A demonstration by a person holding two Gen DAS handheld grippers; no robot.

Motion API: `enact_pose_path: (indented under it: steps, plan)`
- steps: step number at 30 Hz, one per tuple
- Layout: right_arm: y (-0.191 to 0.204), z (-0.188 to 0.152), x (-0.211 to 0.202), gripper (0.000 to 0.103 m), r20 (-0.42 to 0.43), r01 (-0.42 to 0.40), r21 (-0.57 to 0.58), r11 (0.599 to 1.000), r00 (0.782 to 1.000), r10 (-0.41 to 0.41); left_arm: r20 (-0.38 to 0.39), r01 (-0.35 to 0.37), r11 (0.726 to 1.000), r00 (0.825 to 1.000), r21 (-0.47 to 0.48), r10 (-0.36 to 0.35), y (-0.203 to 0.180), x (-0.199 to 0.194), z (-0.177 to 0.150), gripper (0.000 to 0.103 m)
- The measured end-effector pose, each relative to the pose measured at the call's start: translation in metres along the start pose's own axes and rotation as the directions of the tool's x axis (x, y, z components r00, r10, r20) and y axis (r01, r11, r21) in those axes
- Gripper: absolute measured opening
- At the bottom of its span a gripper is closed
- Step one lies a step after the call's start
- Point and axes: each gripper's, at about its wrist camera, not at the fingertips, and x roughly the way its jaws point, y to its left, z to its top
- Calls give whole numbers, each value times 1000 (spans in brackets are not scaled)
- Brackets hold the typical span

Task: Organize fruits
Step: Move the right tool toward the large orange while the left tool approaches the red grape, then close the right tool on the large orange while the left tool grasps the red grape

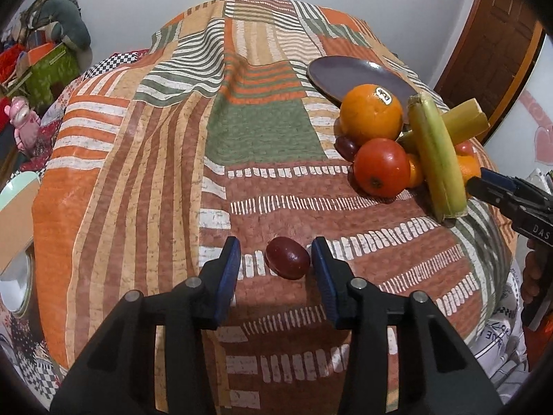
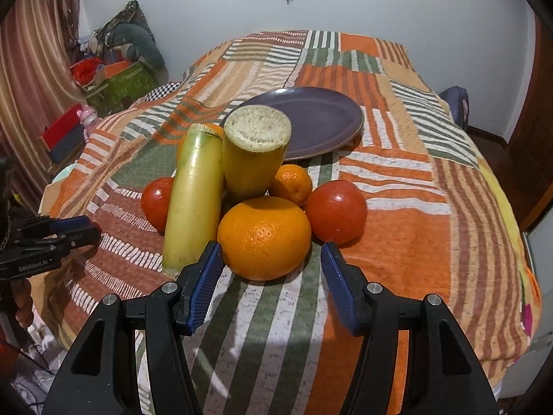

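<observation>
A dark red grape (image 1: 287,258) lies on the patterned cloth between the open fingers of my left gripper (image 1: 276,259), not touching either pad. A fruit pile sits to the right: a large orange (image 1: 371,114), a tomato (image 1: 382,167), two yellow-green stalk pieces (image 1: 437,154) and another grape (image 1: 346,147). In the right wrist view my right gripper (image 2: 271,263) is open around the near side of a large orange (image 2: 264,237), beside a second tomato (image 2: 336,211), a small mandarin (image 2: 291,183) and the stalks (image 2: 193,193). The purple plate (image 2: 321,117) lies empty behind.
The table (image 1: 155,159) is covered by a striped patchwork cloth that hangs over its edges. Boxes and toys (image 1: 45,65) stand at the far left against the wall. A wooden door (image 1: 490,45) is at the right. The left gripper shows in the right wrist view (image 2: 72,230).
</observation>
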Motion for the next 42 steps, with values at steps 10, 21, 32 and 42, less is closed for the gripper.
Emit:
enact_pose_path:
  steps: [10,21,32,42]
  plan:
    - [-2,6,14,60,-12,-43,4,999,999,43,-2,5,1000,1000,28,-5,-5,4,3,26]
    - [-5,5,7,56,-3,-51,22,998,999,51,25,7,999,1000,32,-7,-9,-13,8,26]
    - [-13,-7,-11,57,-31,-44,9,999,999,44,100,37,996,994,82,-45,-35,-41,21,26]
    - [-15,-1,8,72,-44,-45,41,998,998,47,108,43,994,993,99,-54,-47,-44,23,26]
